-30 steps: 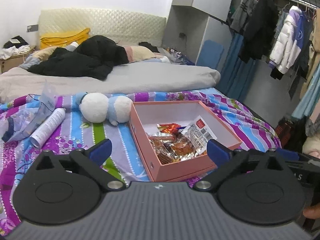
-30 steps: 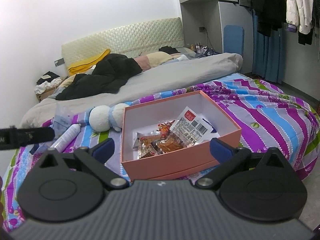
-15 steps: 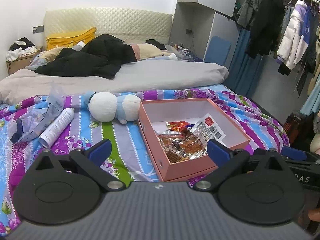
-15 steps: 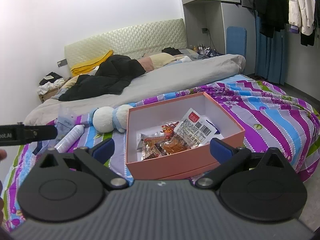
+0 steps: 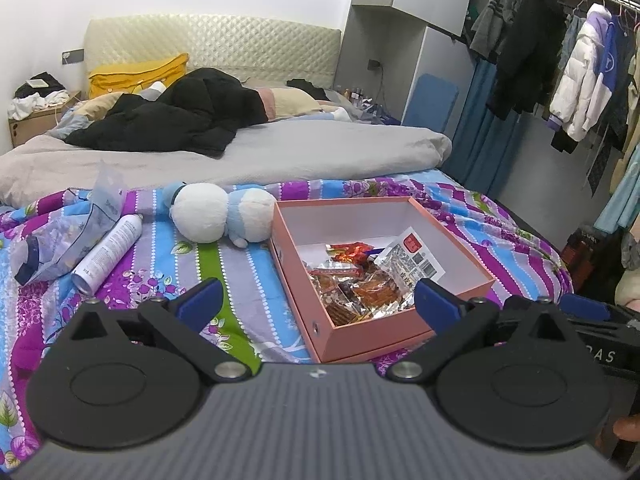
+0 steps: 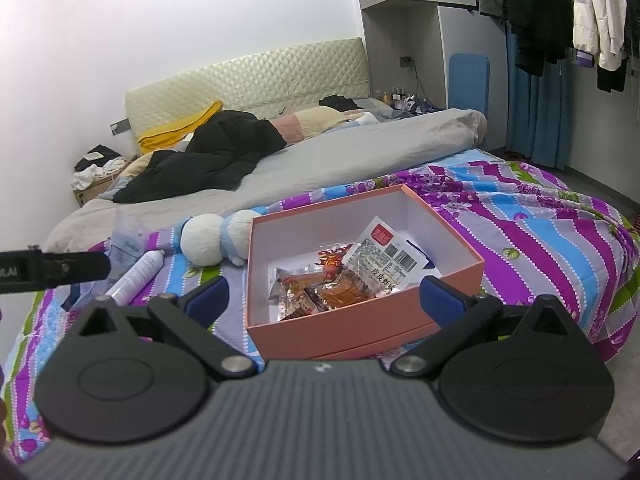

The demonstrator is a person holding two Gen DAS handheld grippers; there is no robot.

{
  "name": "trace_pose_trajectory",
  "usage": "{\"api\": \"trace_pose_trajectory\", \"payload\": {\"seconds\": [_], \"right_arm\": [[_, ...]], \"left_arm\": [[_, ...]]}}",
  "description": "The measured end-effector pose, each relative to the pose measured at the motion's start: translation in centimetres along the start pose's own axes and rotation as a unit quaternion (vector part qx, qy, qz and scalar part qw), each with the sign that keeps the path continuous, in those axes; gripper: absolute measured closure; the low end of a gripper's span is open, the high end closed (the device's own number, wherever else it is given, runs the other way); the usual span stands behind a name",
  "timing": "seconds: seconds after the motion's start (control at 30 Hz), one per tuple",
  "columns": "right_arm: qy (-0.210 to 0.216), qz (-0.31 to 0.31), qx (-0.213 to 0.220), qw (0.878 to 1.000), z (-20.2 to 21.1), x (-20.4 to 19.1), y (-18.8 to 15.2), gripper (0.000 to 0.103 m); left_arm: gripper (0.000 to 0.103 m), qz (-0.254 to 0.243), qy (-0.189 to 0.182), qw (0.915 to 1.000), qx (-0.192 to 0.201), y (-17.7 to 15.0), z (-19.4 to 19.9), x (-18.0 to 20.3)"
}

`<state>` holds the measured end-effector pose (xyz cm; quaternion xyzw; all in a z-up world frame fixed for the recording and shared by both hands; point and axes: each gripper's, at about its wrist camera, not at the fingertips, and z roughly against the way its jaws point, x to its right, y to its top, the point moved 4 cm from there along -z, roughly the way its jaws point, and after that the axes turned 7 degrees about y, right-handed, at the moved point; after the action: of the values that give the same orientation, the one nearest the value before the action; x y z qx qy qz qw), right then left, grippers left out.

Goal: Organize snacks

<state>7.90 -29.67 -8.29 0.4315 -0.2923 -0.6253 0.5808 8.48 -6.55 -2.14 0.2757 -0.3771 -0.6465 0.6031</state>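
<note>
left gripper (image 5: 318,304): released, jaws wide, nothing held | right gripper (image 6: 324,296): released, jaws wide, nothing held | snack packets (image 6: 344,276): lying inside pink box (image 6: 360,332) on striped bedspread (image 5: 248,292), near both grippers | plush toy (image 5: 222,218): just left of box

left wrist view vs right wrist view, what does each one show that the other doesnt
Only the left wrist view shows the right gripper's blue fingertip poking in at the right edge.

Only the right wrist view shows the barcode and printed characters on the white snack packet, and the left gripper's black finger reaching in from the left.

Both show the pink box of snack packets, the plush toy, the white spray can and the striped bedspread, each camera's own gripper wide open and empty.
</note>
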Motion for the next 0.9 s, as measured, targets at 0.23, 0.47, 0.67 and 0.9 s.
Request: {"api": "trace_pose_trajectory", "payload": {"seconds": [0.23, 0.47, 0.67, 0.9], "right_arm": [[0.0, -0.001, 0.0, 1.0, -0.01, 0.0, 0.0, 0.0], [0.001, -0.001, 0.0, 1.0, -0.04, 0.04, 0.0, 0.0], [0.0, -0.003, 0.001, 1.0, -0.06, 0.04, -0.02, 0.0], [-0.001, -0.003, 0.002, 1.0, -0.02, 0.03, -0.04, 0.0]], "left_arm": [[0.0, -0.004, 0.002, 1.0, 0.0, 0.0, 0.03, 0.17], [0.0, -0.007, 0.001, 1.0, -0.002, -0.24, -0.05, 0.27], [0.0, -0.008, 0.002, 1.0, -0.001, -0.3, -0.09, 0.3], [0.0, -0.008, 0.0, 1.0, -0.003, -0.35, -0.14, 0.25]]}}
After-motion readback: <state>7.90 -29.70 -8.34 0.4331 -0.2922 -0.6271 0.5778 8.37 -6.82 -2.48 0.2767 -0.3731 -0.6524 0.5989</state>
